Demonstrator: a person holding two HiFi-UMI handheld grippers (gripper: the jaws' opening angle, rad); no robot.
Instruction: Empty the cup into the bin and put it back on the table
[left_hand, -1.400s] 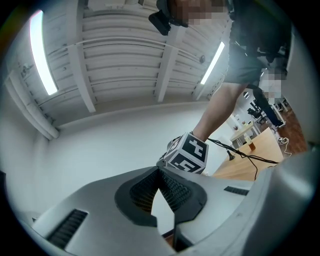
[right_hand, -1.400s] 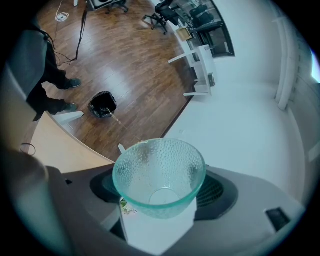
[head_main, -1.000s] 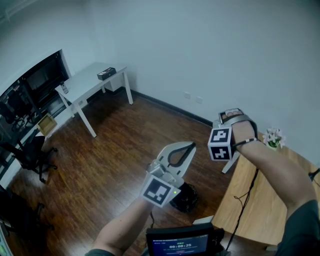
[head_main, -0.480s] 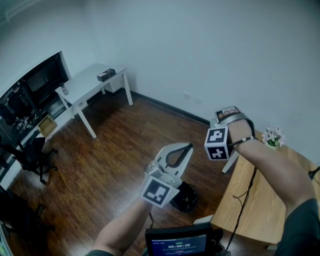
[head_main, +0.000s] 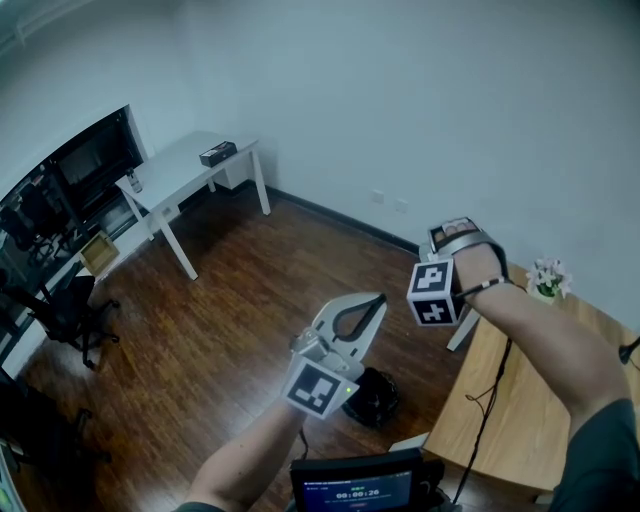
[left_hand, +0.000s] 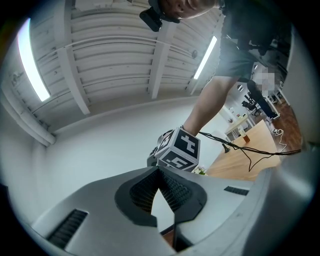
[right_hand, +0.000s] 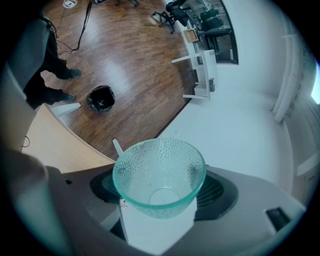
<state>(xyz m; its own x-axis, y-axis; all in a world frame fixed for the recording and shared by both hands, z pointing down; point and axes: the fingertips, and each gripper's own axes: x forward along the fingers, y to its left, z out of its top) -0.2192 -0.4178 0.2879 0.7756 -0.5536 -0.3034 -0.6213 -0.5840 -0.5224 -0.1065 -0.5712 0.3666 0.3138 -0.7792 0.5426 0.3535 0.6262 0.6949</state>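
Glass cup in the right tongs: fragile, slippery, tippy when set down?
The cup looks like clear rigid glass, so it is probably brittle if dropped or squeezed hard. Its dimpled wall likely gives the right tongs some bite, though glass can slip. Wide rim over a narrow base: it may tip if set down tilted.

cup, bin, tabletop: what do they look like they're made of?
cup: clear, green-tinted glass or hard plastic, can't tell which. The wall is pebbled and see-through, and the rim is glossy.
bin: black and dull, possibly bag-lined. It is too small to tell the material.
tabletop: pale tan and matte, either light wood or wood-look laminate.
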